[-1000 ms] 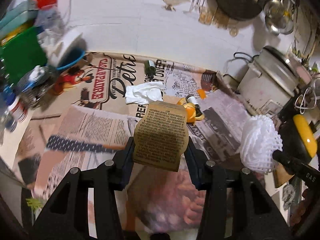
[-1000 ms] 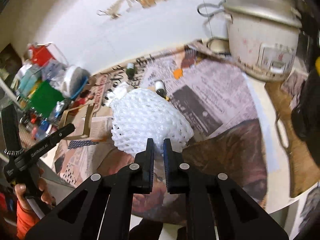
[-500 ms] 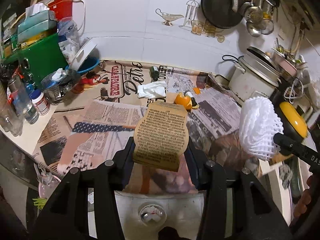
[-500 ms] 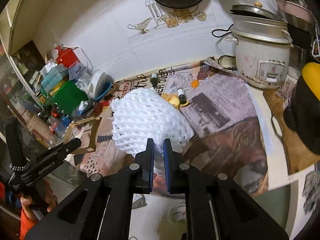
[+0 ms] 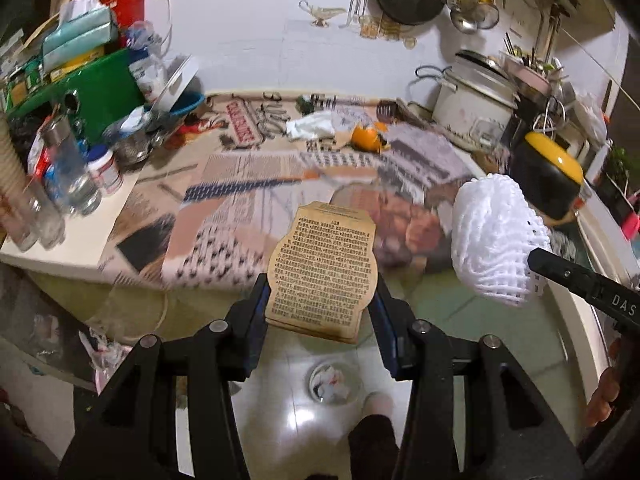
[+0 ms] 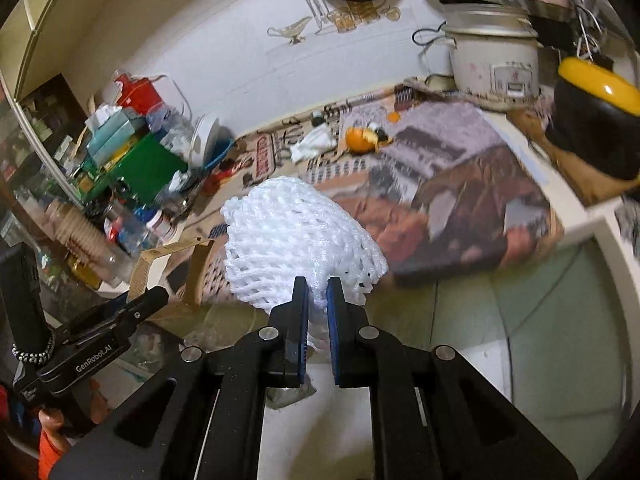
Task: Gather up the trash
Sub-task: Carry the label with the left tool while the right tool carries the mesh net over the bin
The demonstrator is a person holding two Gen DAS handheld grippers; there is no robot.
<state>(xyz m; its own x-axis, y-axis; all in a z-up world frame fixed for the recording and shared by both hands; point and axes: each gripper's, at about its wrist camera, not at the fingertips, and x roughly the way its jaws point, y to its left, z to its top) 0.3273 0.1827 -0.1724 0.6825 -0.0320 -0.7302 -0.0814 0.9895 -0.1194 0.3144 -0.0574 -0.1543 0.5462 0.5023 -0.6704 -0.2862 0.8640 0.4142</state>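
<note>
Pulled back from the newspaper-covered counter (image 5: 256, 184) since a second ago, both loads now over pale floor tiles (image 5: 280, 392). Left gripper (image 5: 320, 304) half spread, clamping a tan printed cardboard piece (image 5: 323, 268) by its side edges. Right gripper (image 6: 317, 300) pressed nearly together, pinching a white foam fruit net (image 6: 296, 240). Farther off on the counter: orange peel (image 5: 366, 138), crumpled white tissue (image 5: 312, 126), white rice cooker (image 5: 472, 100).

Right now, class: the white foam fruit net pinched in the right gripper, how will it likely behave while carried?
The white foam net is probably very light and springy: it keeps its domed shape, held only at one edge by the right gripper. Its open mesh likely squashes easily, so the thin pinched edge could slip out.
</note>
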